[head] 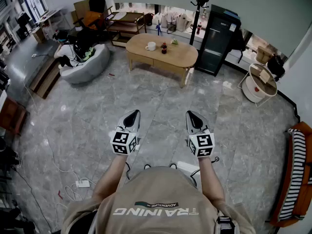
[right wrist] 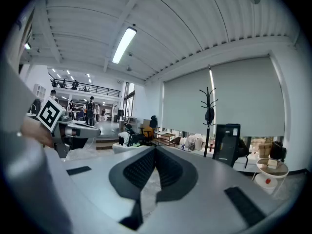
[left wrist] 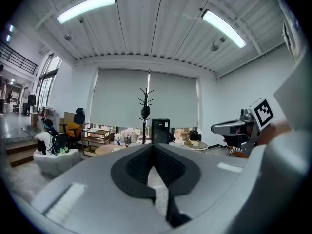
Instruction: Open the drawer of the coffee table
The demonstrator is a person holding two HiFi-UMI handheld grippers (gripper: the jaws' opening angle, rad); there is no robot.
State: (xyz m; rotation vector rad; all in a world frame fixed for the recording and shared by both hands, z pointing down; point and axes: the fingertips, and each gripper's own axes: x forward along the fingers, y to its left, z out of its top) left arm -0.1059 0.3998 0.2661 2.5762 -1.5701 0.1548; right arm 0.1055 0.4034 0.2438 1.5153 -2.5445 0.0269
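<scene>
Found the coffee table (head: 162, 52) far across the floor, its drawer (head: 165, 63) probably in the near side, too small to confirm. Kept left gripper (head: 133, 113) and right gripper (head: 190, 114) near, clenched empty, likely pending an approach.

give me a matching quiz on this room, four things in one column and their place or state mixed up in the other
1 mug
2 black cabinet
3 beanbag
4 left gripper

A shut, empty
B on the coffee table
C left of the coffee table, head view
D right of the coffee table, head view

Pairs: 1-B, 2-D, 3-C, 4-A
</scene>
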